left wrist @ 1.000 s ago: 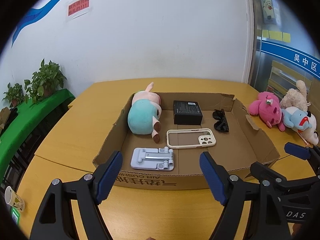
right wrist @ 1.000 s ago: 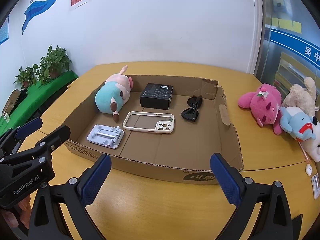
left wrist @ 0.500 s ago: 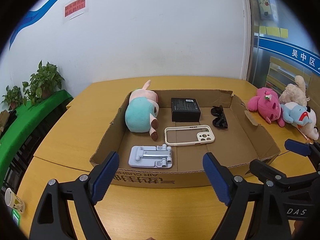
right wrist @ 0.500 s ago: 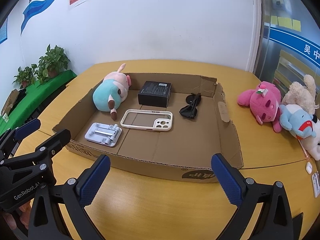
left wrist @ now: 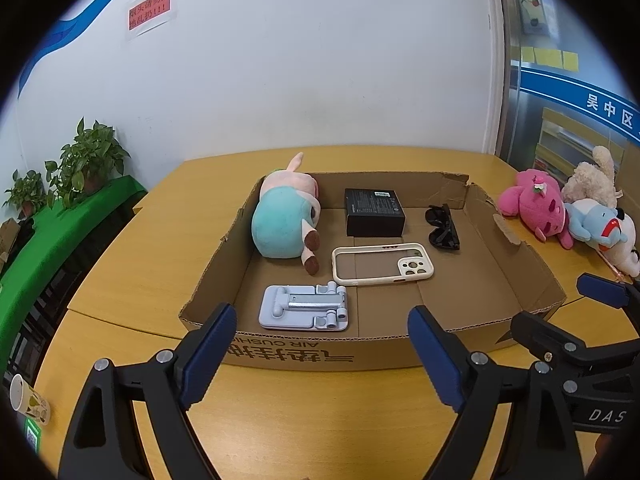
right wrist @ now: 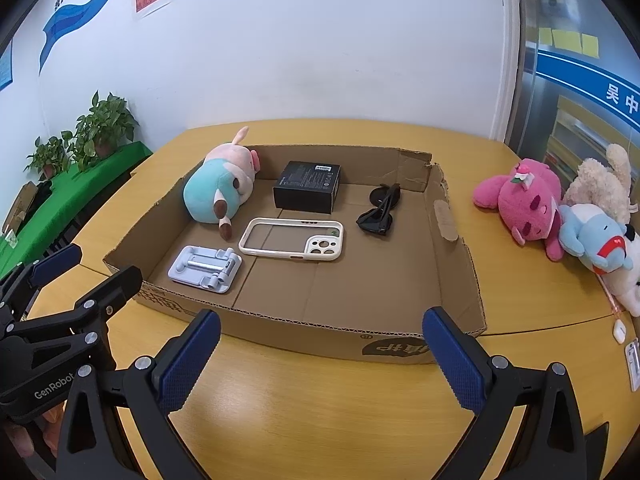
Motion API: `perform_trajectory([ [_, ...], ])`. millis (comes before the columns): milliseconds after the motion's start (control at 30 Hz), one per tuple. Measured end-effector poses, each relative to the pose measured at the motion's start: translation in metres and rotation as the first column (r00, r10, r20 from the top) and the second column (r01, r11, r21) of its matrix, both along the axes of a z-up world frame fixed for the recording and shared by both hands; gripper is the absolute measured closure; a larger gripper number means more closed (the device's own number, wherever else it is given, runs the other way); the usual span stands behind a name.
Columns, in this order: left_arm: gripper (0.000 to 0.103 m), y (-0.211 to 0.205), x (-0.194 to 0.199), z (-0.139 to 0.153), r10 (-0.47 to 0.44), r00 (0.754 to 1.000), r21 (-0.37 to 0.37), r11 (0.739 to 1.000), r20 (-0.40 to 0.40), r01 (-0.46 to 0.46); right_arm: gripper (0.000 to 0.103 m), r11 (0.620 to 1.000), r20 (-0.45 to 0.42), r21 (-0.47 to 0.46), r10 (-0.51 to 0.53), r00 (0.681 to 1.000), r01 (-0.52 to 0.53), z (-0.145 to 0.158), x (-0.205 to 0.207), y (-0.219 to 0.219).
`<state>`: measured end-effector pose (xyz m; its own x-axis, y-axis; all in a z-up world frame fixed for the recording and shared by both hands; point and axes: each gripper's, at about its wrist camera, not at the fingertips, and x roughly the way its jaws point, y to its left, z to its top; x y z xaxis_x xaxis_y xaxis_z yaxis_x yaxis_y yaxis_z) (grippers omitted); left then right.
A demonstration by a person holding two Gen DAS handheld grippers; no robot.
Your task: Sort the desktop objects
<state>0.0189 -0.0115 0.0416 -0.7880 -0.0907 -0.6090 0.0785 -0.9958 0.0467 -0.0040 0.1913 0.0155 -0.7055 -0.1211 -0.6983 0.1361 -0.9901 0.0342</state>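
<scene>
A shallow cardboard tray point(left wrist: 304, 354) point(right wrist: 388, 346) sits on the yellow table. In it lie a teal-and-pink plush point(left wrist: 286, 220) point(right wrist: 220, 186), a black box point(left wrist: 374, 212) point(right wrist: 308, 186), black sunglasses point(left wrist: 442, 228) point(right wrist: 380, 212), a cream phone case point(left wrist: 382, 266) point(right wrist: 292, 238) and a lavender phone stand point(left wrist: 304, 306) point(right wrist: 206, 268). My left gripper point(left wrist: 320, 354) is open and empty, in front of the tray's near wall. My right gripper point(right wrist: 320, 360) is open and empty, also short of the tray; it shows in the left wrist view point(left wrist: 560, 320) too.
Pink point(left wrist: 536, 204) point(right wrist: 520, 200), beige point(right wrist: 600, 184) and blue-white point(left wrist: 600, 228) point(right wrist: 592, 240) plush toys lie on the table right of the tray. A paper cup point(left wrist: 28, 398) stands at the table's near left. Potted plants point(left wrist: 88, 160) on a green surface stand far left.
Both grippers have drawn back and risen slightly, so the tray sits a little farther off. Nothing in the tray has moved. Both jaws stay open.
</scene>
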Motion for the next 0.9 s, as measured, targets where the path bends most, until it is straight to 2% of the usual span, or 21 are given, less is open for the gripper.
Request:
perform_trajectory([
  [700, 0.015, 0.0037, 0.0006, -0.0041, -0.021, 1.000, -0.001, 1.000, 0.022, 0.021, 0.001, 1.000, -0.002, 0.004, -0.007, 1.000, 0.007, -0.0024, 0.0036, 0.0019],
  [900, 0.012, 0.0007, 0.0053, -0.0041, 0.013, 1.000, -0.008, 1.000, 0.007, -0.013, 0.001, 1.000, 0.003, -0.002, -0.008, 1.000, 0.008, -0.0042, 0.0050, 0.0034],
])
